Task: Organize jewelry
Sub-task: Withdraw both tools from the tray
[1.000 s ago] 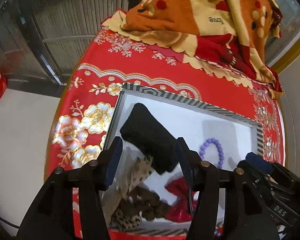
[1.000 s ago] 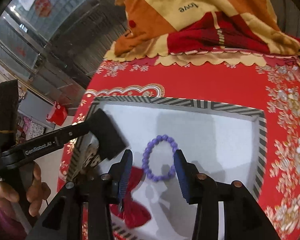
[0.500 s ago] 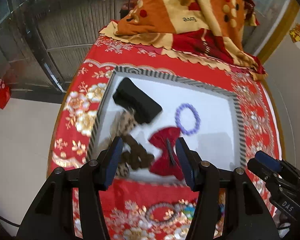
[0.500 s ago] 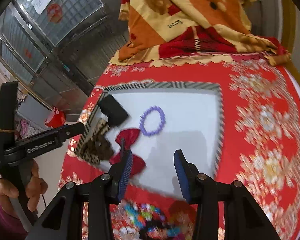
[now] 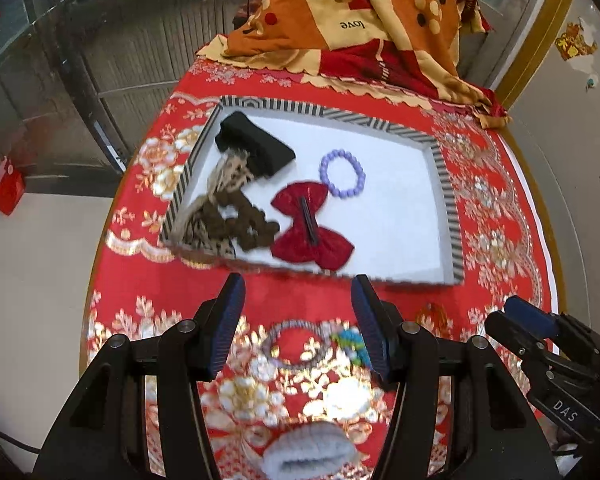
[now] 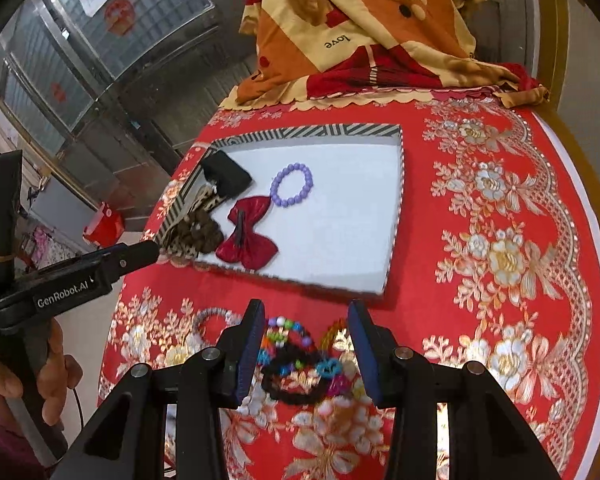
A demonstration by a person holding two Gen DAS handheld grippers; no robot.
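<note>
Left tongs (image 5: 296, 320), right tongs (image 6: 306, 340) both gaping, empty, above unsorted pile: multicoloured bead bracelets (image 6: 296, 356). Striped-rim white tray (image 6: 392, 216) beyond gathers sorted purple bead bracelet (image 6: 292, 184), red bow clip (image 6: 246, 236).

left gripper (image 5: 298, 326) open, nothing between fingers (image 5: 228, 322), above red floral surface (image 5: 148, 292). striped tray (image 5: 446, 200) holds black pouch (image 5: 256, 148), leopard scrunchie (image 5: 230, 176), brown scrunchie (image 5: 240, 224), red bow (image 5: 312, 228), purple bracelet (image 5: 342, 174). beaded bracelet (image 5: 296, 346) near fingers. right gripper (image 5: 540, 340) at lower right. blanket (image 5: 360, 28) behind.
</note>
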